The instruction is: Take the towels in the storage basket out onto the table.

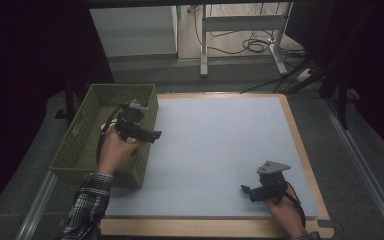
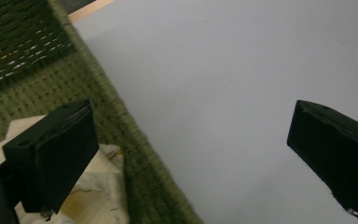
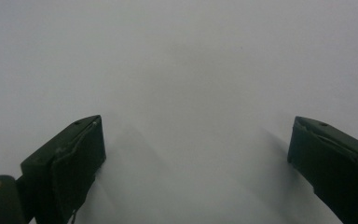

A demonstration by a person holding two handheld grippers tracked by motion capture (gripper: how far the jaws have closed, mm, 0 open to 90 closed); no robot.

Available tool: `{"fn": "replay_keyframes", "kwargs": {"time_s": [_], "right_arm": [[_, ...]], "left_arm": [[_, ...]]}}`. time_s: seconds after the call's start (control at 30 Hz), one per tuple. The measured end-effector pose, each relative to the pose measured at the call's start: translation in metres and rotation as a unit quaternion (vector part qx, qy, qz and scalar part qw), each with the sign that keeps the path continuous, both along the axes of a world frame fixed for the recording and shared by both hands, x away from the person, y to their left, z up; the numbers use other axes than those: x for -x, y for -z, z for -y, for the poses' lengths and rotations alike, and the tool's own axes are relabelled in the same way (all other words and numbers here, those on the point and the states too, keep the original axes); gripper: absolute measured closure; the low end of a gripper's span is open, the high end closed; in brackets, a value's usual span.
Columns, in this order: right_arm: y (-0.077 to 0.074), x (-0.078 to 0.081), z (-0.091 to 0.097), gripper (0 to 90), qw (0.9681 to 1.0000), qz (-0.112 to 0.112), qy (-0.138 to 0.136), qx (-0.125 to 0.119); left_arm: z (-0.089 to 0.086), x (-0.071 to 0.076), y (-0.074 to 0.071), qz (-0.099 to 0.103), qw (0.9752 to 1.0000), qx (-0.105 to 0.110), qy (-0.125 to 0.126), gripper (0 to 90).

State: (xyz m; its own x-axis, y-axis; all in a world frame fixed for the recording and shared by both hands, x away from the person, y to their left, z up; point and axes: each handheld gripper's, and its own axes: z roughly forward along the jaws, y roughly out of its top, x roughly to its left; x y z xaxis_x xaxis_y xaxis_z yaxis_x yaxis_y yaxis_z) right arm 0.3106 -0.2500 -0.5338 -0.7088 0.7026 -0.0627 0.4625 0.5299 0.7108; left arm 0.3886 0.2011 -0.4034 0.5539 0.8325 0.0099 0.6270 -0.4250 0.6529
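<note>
While straddling the basket (image 1: 80,145) wall, left tongs (image 2: 191,154) agape, rightward-pointing

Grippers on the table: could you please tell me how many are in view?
2. The left gripper is held open over the right wall of the green woven basket; the right gripper, also open, sits low over the grey mat near its front right corner.

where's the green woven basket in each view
High view: the green woven basket sits at the left edge of the grey-blue mat, with the left gripper over its right wall.
Left gripper view: its wall runs down the left side, with a pale cloth inside at bottom left.
Right gripper view: not in it.
Shared landmark: the grey-blue mat, seen in all three views.
</note>
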Motion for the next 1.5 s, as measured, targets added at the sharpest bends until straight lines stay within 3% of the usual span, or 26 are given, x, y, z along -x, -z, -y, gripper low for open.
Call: {"fn": "replay_keyframes", "kwargs": {"time_s": [0.3, 0.47, 0.5, 0.67, 0.83, 0.87, 0.93, 0.97, 1.0, 1.03, 1.1, 1.17, 1.23, 1.37, 1.43, 1.47, 1.5], "right_arm": [[0.0, 0.0, 0.0, 4.2, 1.0, 0.0, 0.0, 0.0], [0.0, 0.0, 0.0, 4.2, 1.0, 0.0, 0.0, 0.0], [0.0, 0.0, 0.0, 4.2, 1.0, 0.0, 0.0, 0.0], [0.0, -0.001, 0.0, 4.2, 1.0, -0.002, -0.001, 0.0], [0.0, -0.001, 0.0, 4.2, 1.0, -0.002, -0.001, -0.001], [0.0, -0.001, 0.0, 4.2, 1.0, -0.002, -0.001, -0.001], [0.0, 0.0, 0.0, 4.2, 1.0, -0.001, -0.001, 0.0], [0.0, -0.001, 0.0, 4.1, 1.0, -0.001, -0.001, -0.001], [0.0, -0.001, 0.0, 4.1, 1.0, -0.001, -0.001, -0.001], [0.0, -0.001, 0.0, 4.1, 1.0, -0.001, -0.001, -0.001], [0.0, -0.001, 0.0, 4.1, 1.0, -0.001, -0.001, -0.001], [0.0, -0.001, 0.0, 4.2, 1.0, -0.001, -0.001, -0.001], [0.0, -0.001, 0.0, 4.2, 1.0, -0.001, -0.001, -0.001], [0.0, -0.001, 0.0, 4.2, 1.0, -0.001, -0.001, -0.001], [0.0, -0.001, 0.0, 4.2, 1.0, -0.002, -0.001, -0.001], [0.0, -0.001, 0.0, 4.2, 1.0, -0.002, -0.001, -0.001], [0.0, -0.001, 0.0, 4.2, 1.0, -0.001, -0.001, -0.001]], "left_arm": [[-0.03, -0.012, 0.003, -0.003, 0.9993, -0.014, -0.035, 3.8], [-0.052, -0.02, 0.009, -0.005, 0.9979, -0.008, -0.064, 4.8], [-0.061, -0.023, 0.013, -0.014, 0.9973, -0.011, -0.071, 4.7], [-0.074, -0.033, 0.025, -0.032, 0.9957, -0.018, -0.085, 3.6], [-0.083, -0.049, 0.045, -0.068, 0.9921, -0.038, -0.099, 2.0], [-0.083, -0.049, 0.045, -0.068, 0.9921, -0.038, -0.099, 1.9], [-0.087, -0.054, 0.051, -0.082, 0.9903, -0.039, -0.105, 1.9], [-0.09, -0.059, 0.057, -0.097, 0.9881, -0.044, -0.111, 1.6], [-0.09, -0.059, 0.057, -0.097, 0.9881, -0.044, -0.111, 1.6], [-0.092, -0.064, 0.063, -0.116, 0.9856, -0.039, -0.117, 1.6], [-0.094, -0.066, 0.066, -0.125, 0.9844, -0.035, -0.119, 1.6], [-0.096, -0.071, 0.073, -0.149, 0.9799, -0.038, -0.128, 1.6], [-0.096, -0.073, 0.075, -0.156, 0.9784, -0.035, -0.131, 1.7], [-0.096, -0.081, 0.086, -0.188, 0.9715, -0.053, -0.134, 2.4], [-0.098, -0.086, 0.089, -0.206, 0.9674, -0.047, -0.14, 4.2], [-0.098, -0.086, 0.089, -0.206, 0.9674, -0.047, -0.14, 5.0], [-0.097, -0.089, 0.094, -0.221, 0.9637, -0.05, -0.141, 5.6]]}}
